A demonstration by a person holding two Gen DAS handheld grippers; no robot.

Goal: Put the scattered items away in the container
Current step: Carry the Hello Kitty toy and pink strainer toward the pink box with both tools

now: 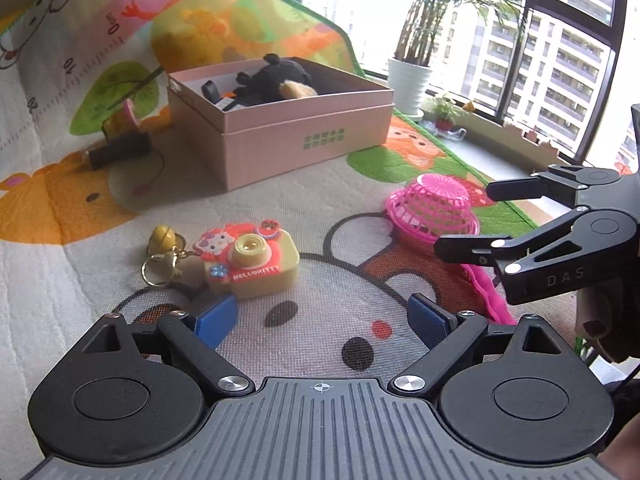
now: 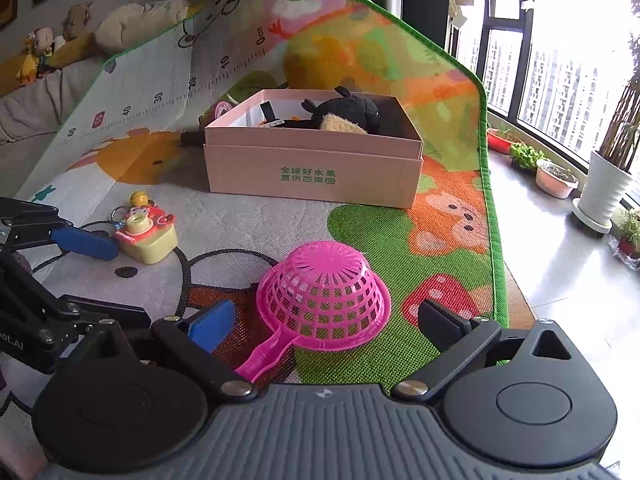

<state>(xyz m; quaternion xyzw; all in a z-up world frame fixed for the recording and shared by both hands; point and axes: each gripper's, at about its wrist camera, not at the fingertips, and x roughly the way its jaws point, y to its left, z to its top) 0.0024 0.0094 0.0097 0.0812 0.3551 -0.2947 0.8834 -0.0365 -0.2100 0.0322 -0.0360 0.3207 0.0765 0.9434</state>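
A pink cardboard box (image 1: 304,136) (image 2: 316,168) stands on the play mat and holds a black plush toy (image 1: 276,78) (image 2: 344,114). A Hello Kitty toy camera keychain (image 1: 248,260) (image 2: 146,234) with a yellow bell (image 1: 162,236) lies on the mat. A pink plastic strainer (image 2: 324,296) (image 1: 434,204) lies upside down. My left gripper (image 1: 324,316) is open and empty, just short of the camera. My right gripper (image 2: 324,326) is open, with the strainer between its fingers. A dark cylinder (image 1: 120,150) lies left of the box.
The colourful play mat (image 2: 240,216) ends in a green edge (image 2: 494,200) on the right, with tiled floor beyond. Potted plants (image 2: 604,188) stand by the window. Plush toys (image 2: 44,48) sit on a sofa at the far left.
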